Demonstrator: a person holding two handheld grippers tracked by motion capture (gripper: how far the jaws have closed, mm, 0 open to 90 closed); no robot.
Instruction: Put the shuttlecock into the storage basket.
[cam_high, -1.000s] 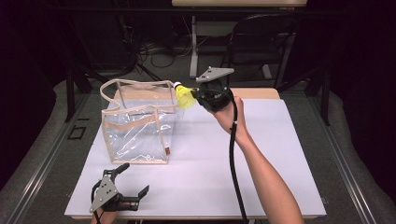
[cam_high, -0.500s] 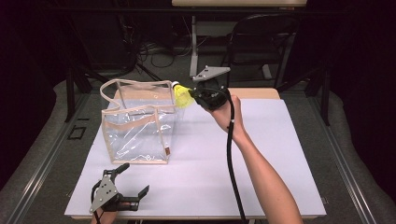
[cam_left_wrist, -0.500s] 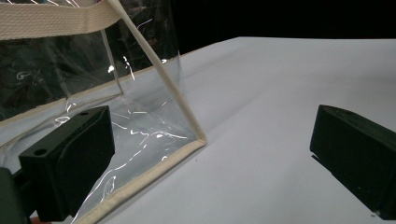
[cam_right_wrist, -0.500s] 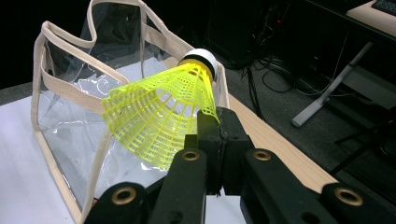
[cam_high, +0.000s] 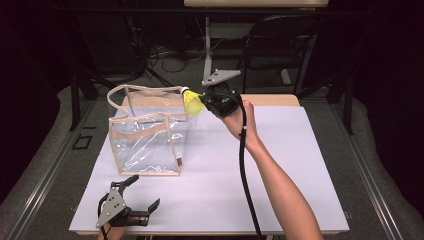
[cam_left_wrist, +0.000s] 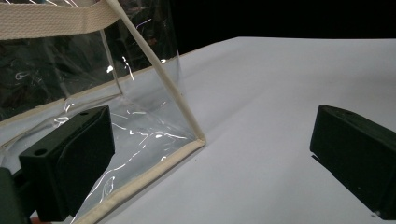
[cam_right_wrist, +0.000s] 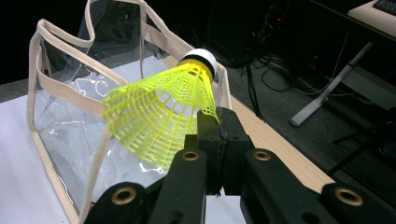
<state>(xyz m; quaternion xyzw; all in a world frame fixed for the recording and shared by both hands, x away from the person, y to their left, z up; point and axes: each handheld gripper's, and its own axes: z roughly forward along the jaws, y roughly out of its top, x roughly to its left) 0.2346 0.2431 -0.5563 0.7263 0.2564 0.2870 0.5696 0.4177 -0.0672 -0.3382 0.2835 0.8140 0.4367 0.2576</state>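
1. Above the worktop (cam_high: 300, 165) in the high view, the right gripper (cam_high: 202, 103) is held up over the far edge, just right of the bag's far right corner. Its jaws are pinched on a yellow shuttlecock (cam_high: 191, 101), whose white cork end points left toward the bag's open top. The clear bag (cam_high: 147, 137) with beige trim stands upright on the left half of the worktop, its handles raised. A black cable (cam_high: 244, 165) trails from the right gripper down along the person's forearm (cam_high: 280, 190). The left gripper (cam_high: 143, 198) lies at the near left corner of the worktop, near the bag's near side but not touching it, with its jaws spread and nothing between them.

2. Along the left gripper view, the two black jaws stand wide apart. The bag's lower corner (cam_left_wrist: 198, 137) with its beige seam sits on the white worktop (cam_left_wrist: 280, 93) between and beyond them, closer to the left jaw, with nothing gripped.

3. Along the right gripper view, the jaws are pressed together on the rim of the shuttlecock's (cam_right_wrist: 161, 116) yellow mesh skirt. Its white cork points away toward the bag's (cam_right_wrist: 65, 107) open mouth, which stands just beyond it. A wooden strip (cam_right_wrist: 275, 144) runs along the worktop's far edge.
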